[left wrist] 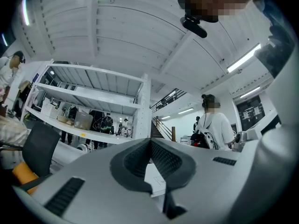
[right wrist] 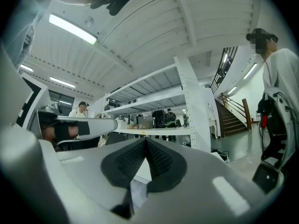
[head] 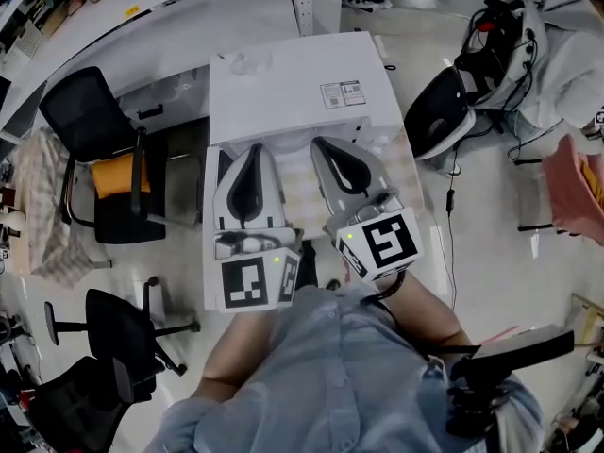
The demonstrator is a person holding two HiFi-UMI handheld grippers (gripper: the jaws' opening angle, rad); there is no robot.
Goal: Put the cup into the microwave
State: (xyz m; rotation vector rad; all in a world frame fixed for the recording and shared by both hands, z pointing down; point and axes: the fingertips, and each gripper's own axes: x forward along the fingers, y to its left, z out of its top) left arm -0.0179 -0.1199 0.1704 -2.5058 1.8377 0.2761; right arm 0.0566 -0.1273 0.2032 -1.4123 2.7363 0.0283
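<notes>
**Both jaws shut, nothing held**

The left gripper [head: 253, 154] and right gripper [head: 323, 144] hover side by side above the table's [head: 300, 192] near edge, jaws pressed together on nothing. The white microwave [head: 293, 83] stands at its far edge; the cup is out of sight.

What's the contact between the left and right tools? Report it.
Apart. The head view shows the left tool and right tool side by side, with a patterned surface visible between them.

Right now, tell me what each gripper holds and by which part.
Nothing is held. The left gripper and the right gripper both have their jaws together, with nothing between them.
</notes>
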